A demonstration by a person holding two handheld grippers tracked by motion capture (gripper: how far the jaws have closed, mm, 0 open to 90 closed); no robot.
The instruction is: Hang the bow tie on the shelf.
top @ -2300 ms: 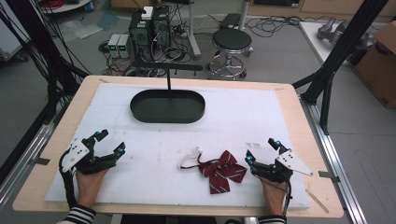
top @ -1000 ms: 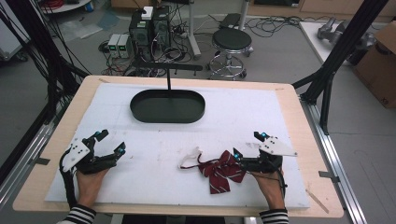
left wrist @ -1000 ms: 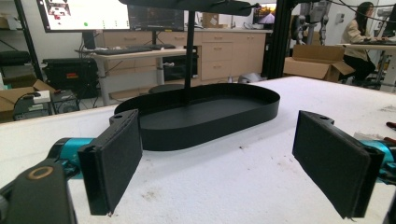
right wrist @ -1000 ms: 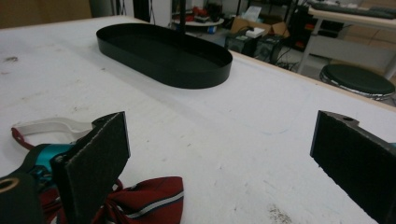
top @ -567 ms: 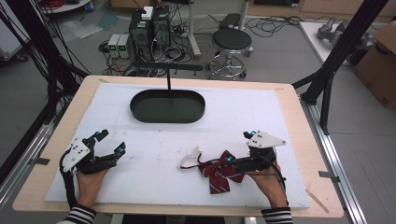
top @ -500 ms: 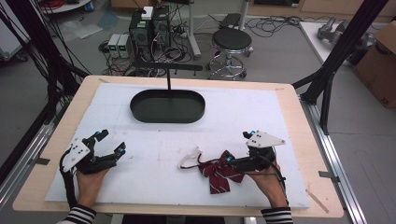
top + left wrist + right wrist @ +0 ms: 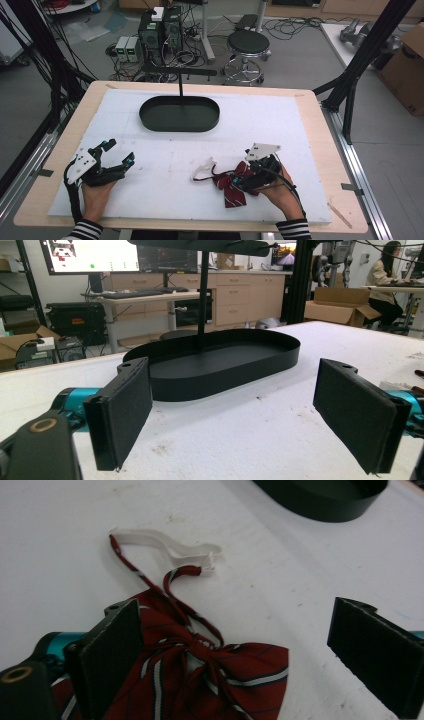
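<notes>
While the left gripper (image 7: pixel 117 153) sits parked near the table's left front edge, its jaws stand wide with nothing between them, and its own view looks straight at the black oval tray (image 7: pixel 260 357) farther back. That tray is shallow, matte, thin-walled, with a black post (image 7: pixel 202 295) rising from its far side; in the high view the tray (image 7: pixel 150 117) sits at the back centre of the white mat (image 7: pixel 300 130), well apart from both grippers. Mat surface is foam-like, lightly pitted and scuffed, laid over a light wooden tabletop (image 7: pixel 320 120). Nothing lies between the bow tie and the tray, just bare mat. Behind the table: a round stool (image 7: pixel 248 42), electronics boxes and loose cables on the floor. Bow tie (image 7: pixel 231 182) lies flat on the mat at front centre-right, dark red fabric with thin white and dark stripes, knotted at the middle, wings crumpled. Its neck strap (image 7: pixel 165 547) runs away from the knot toward the tray side: white band, striped red ends, small white clasp, looped loosely on the mat. Right gripper (image 7: pixel 235 645) is over the bow tie, jaws wide and just been closing slightly; the bow's knot sits between the pads (image 7: pixel 112 655), one wing passes under the left pad, pads not pressing on it. Pads are black, flat, finely textured.
</notes>
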